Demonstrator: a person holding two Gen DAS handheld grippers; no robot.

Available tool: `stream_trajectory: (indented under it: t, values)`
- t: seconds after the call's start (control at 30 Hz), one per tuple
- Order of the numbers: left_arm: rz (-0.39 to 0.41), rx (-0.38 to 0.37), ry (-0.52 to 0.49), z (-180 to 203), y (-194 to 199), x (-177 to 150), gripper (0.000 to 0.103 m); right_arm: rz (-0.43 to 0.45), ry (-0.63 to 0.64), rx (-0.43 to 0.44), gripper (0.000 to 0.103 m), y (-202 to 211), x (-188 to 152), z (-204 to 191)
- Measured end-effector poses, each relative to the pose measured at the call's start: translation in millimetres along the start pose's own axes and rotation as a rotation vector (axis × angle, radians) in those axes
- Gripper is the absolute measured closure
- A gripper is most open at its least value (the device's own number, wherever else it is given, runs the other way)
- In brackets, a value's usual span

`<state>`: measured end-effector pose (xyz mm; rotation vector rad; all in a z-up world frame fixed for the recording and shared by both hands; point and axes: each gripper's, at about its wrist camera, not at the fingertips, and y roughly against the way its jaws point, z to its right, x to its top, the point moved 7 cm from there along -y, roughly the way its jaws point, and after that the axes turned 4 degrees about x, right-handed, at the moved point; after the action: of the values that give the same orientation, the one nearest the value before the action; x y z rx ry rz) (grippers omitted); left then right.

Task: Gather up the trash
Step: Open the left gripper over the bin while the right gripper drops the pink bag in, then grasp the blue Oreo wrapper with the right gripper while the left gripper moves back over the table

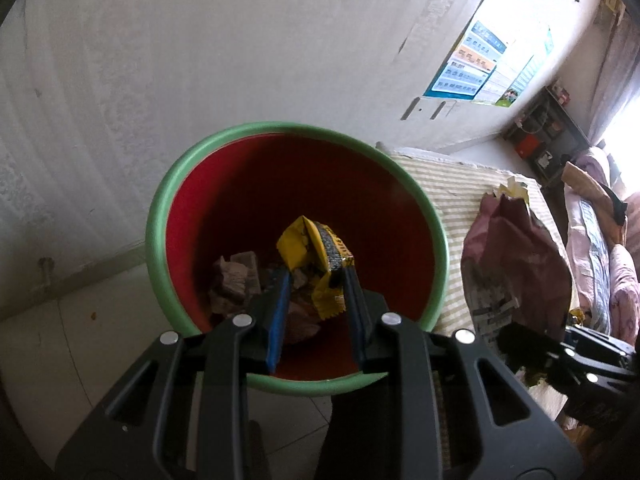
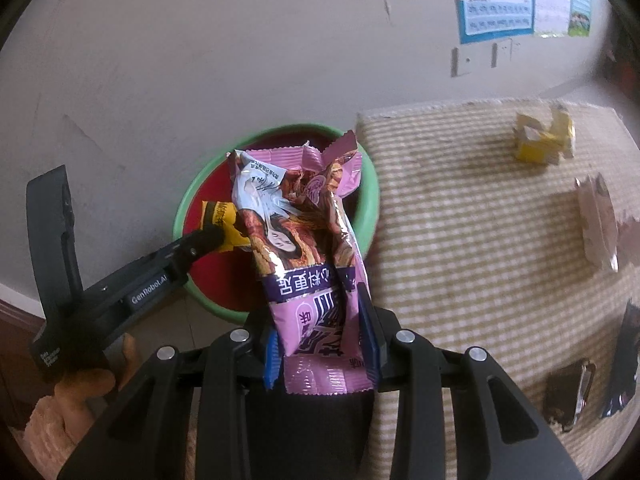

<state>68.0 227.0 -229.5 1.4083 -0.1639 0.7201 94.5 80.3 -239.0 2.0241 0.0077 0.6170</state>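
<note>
Left gripper (image 1: pixel 316 276) over the bin (image 1: pixel 168 200), jaws parted, yellow wrapper (image 1: pixel 304 240) loose between them, apparently touching only one — looks like a drop in progress. Crumpled scraps (image 1: pixel 236 280) already lie in the bottom. Right gripper (image 2: pixel 320 320) has jaws clamped on a pink snack bag (image 2: pixel 296 232), held by the bin's rim. Left on the striped surface (image 2: pixel 460 200): yellow scrap (image 2: pixel 544 140), pale wrapper (image 2: pixel 598 224), dark wrappers (image 2: pixel 568 396). Roughly halfway, I'd say.

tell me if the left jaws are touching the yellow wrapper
Touching. The left wrist view shows the left gripper over the bin, and the yellow wrapper lies against the right-hand jaw; a gap shows on the other side, so the jaws look part open.
</note>
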Motion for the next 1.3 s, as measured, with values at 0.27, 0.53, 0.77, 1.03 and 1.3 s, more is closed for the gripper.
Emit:
stream_trajectory:
  t: [0.27, 0.53, 0.77, 1.03, 1.3]
  values:
    - [0.003, 0.017, 0.017, -10, 0, 3, 0.077, -0.001, 0.006, 0.028, 0.071, -14, 25, -16]
    - [0.010, 0.051, 0.055, -19, 1, 3, 0.051, 0.017, 0.025, 0.058, 0.063, -16, 40, -28]
    - [0.023, 0.078, 0.081, -25, 8, 3, 0.041, 0.056, -0.012, 0.063, 0.045, -4, 40, -20]
    - [0.036, 0.051, 0.007, 5, 18, 1, 0.041, 0.127, -0.086, -0.039, 0.042, 42, 10, 36]
    - [0.023, -0.001, -0.098, 60, 20, -8, 0.041, 0.216, -0.271, -0.255, 0.042, 110, -37, 149]
